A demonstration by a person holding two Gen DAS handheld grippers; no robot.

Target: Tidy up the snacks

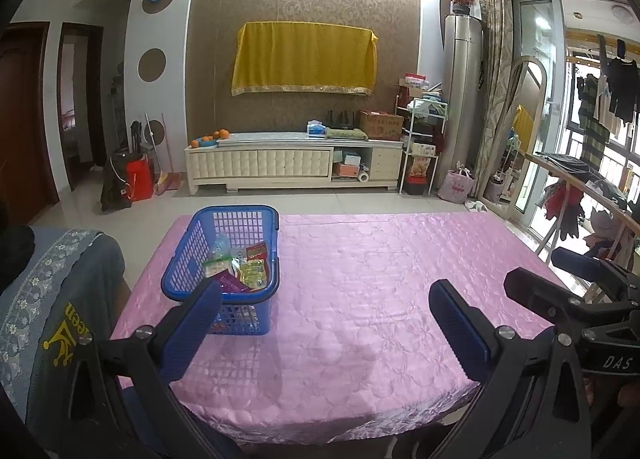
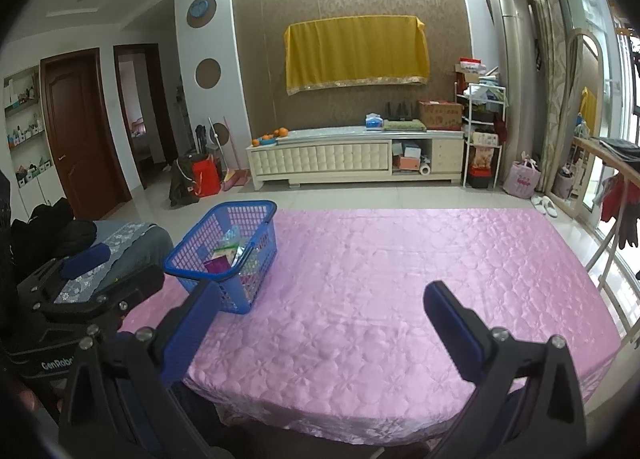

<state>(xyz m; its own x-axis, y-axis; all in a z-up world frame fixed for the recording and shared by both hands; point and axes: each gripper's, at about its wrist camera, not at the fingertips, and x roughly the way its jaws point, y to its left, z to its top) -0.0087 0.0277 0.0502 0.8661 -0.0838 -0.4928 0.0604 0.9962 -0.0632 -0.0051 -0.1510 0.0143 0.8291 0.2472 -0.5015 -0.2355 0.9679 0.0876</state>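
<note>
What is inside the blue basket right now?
The blue basket holds several snack packets: a yellow one, a red one, a purple one and a clear bag. Anything under them, and the basket floor, is covered.

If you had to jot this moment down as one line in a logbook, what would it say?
left gripper: open, empty | right gripper: open, empty | snack packets: inside blue basket | basket: on pink tablecloth, left side | cloth elsewhere: no snacks seen
</note>
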